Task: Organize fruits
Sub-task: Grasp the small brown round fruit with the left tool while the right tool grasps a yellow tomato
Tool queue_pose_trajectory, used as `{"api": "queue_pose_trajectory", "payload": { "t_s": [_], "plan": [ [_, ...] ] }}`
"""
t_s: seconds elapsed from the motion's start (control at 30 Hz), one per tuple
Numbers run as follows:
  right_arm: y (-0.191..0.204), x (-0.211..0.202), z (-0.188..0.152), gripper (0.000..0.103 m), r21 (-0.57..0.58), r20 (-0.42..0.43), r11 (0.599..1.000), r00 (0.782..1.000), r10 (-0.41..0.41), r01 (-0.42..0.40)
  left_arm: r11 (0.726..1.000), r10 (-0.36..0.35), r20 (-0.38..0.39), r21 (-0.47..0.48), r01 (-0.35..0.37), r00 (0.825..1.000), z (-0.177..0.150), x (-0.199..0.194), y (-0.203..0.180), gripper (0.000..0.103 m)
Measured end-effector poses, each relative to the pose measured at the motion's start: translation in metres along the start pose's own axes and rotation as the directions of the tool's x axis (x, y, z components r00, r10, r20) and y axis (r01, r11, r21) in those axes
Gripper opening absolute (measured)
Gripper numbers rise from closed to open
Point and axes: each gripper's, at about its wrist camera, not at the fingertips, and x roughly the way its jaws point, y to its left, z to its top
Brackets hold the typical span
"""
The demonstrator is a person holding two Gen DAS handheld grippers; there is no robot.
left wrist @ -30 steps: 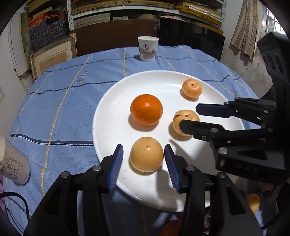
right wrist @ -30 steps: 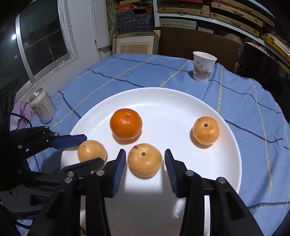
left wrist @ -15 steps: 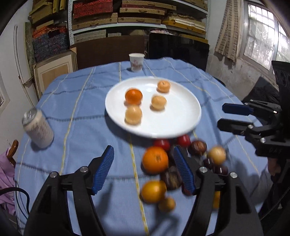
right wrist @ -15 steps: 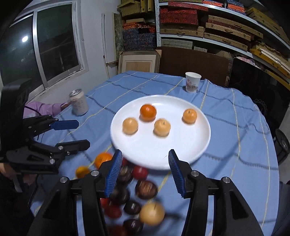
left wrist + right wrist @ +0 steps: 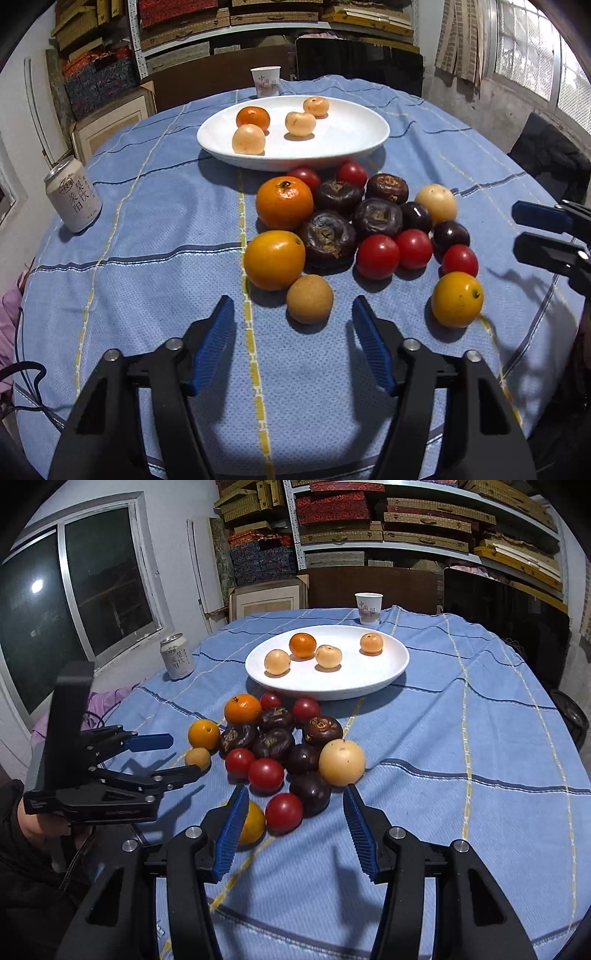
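Note:
A white plate [image 5: 351,144] [image 5: 369,679] holds one orange and three pale round fruits. In front of it on the blue cloth lies a pile of loose fruit: oranges [image 5: 284,202], red tomatoes [image 5: 377,255], dark purple fruits [image 5: 327,236] and a pale yellow one [image 5: 341,762]. My left gripper [image 5: 293,314] is open and empty, just behind a small tan fruit [image 5: 309,299]. My right gripper [image 5: 293,805] is open and empty, with a red tomato [image 5: 283,812] and a dark fruit [image 5: 310,792] between its fingers.
A drink can [image 5: 73,199] [image 5: 176,656] stands at the left of the table. A paper cup [image 5: 265,82] [image 5: 368,607] stands behind the plate. Shelves, a framed picture and dark chairs lie beyond the round table's far edge.
Both grippers have pulled back from over the plate toward the table's near side. The loose fruit pile has come into view. Both stay open and empty.

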Motion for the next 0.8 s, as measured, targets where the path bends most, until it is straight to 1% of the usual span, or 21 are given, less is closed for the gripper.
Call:
{"api": "queue_pose_trajectory", "payload": {
  "t_s": [0.03, 0.07, 0.1, 0.17, 0.2, 0.3, 0.43, 0.57, 0.7, 0.8],
  "plan": [
    [0.001, -0.001, -0.002, 0.054, 0.001, 0.001, 1.000, 1.000, 0.001, -0.001, 1.000, -0.001, -0.003, 0.000, 0.001, 1.000, 0.001, 0.001, -0.001, 0.054],
    [0.001, -0.002, -0.005, 0.054, 0.003, 0.000, 1.000, 1.000, 0.004, -0.004, 1.000, -0.003, -0.006, -0.002, 0.003, 1.000, 0.001, 0.002, 0.000, 0.048],
    [0.002, -0.003, -0.007, 0.054, 0.003, -0.002, 1.000, 1.000, 0.008, -0.008, 1.000, -0.006, -0.007, -0.001, 0.006, 1.000, 0.002, 0.004, -0.001, 0.036],
    [0.004, -0.004, -0.011, 0.054, 0.001, -0.006, 1.000, 1.000, 0.013, -0.013, 1.000, -0.013, -0.013, 0.021, 0.013, 1.000, 0.002, 0.007, -0.005, 0.026],
    [0.004, -0.005, -0.013, 0.054, 0.001, -0.008, 1.000, 1.000, 0.015, -0.015, 0.999, -0.003, -0.007, 0.032, 0.004, 1.000, 0.002, 0.006, -0.007, 0.026],
    [0.007, -0.005, -0.017, 0.054, -0.003, -0.013, 0.999, 0.999, 0.033, -0.033, 0.999, -0.010, 0.011, 0.047, 0.010, 1.000, 0.000, 0.003, -0.009, 0.026],
    [0.026, -0.002, -0.019, 0.054, -0.056, -0.019, 0.996, 0.997, 0.075, -0.076, 1.000, -0.029, 0.030, 0.005, 0.029, 0.999, -0.001, -0.001, -0.003, 0.026],
    [0.046, 0.007, -0.016, 0.054, -0.138, -0.017, 0.988, 0.997, 0.070, -0.071, 0.998, -0.053, 0.046, -0.041, 0.055, 0.998, -0.002, -0.003, 0.005, 0.026],
    [0.055, 0.021, -0.010, 0.054, -0.167, -0.030, 0.984, 0.998, 0.060, -0.064, 0.997, -0.055, 0.053, -0.057, 0.058, 0.997, -0.002, -0.005, 0.008, 0.026],
    [0.057, 0.032, -0.009, 0.054, -0.163, -0.055, 0.984, 0.997, 0.059, -0.067, 0.996, -0.062, 0.063, -0.068, 0.066, 0.996, -0.003, -0.006, 0.010, 0.026]
  ]
}}
